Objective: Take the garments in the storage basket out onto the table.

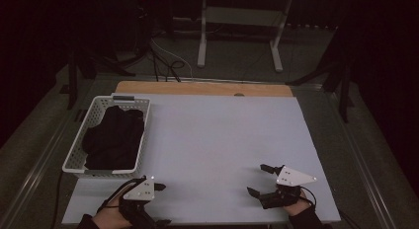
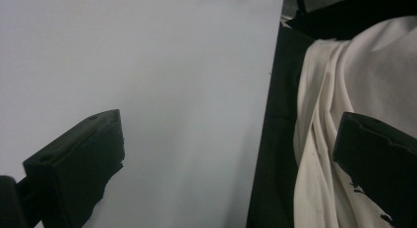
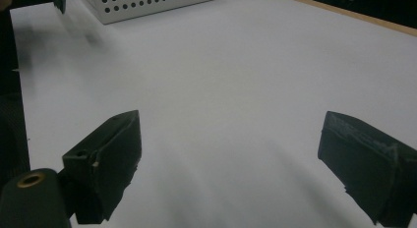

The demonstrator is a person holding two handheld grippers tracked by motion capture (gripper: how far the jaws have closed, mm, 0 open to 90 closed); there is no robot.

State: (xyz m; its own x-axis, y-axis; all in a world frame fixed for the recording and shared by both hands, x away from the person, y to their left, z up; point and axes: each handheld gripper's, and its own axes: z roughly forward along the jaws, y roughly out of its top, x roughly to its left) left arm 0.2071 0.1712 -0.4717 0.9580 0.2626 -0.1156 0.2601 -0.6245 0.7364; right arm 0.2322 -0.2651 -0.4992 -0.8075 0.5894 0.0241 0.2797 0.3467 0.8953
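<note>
High view, basket: white basket [image 1: 106, 140] at the left edge of the white sheet [image 1: 212, 140], dark clothes [image 1: 114, 137] inside.
High view, grippers: left gripper [image 1: 159, 204] just below the basket; right gripper [image 1: 257, 179] well apart from the basket, jaws spread, empty.
Left gripper view: jaws wide apart, holding nothing, over the sheet's edge; white cloth [image 2: 354, 90] beside it.
Right gripper view: jaws apart over the sheet [image 3: 236, 80]; basket [image 3: 152, 4] far off.

White perforated plastic basket [image 1: 74, 157] at the table's far left edge, long side running away from the camera. Heaped inside, crumpled black fabric [image 1: 114, 137], probably clothing, filling most of it and rising to about rim level.
</note>
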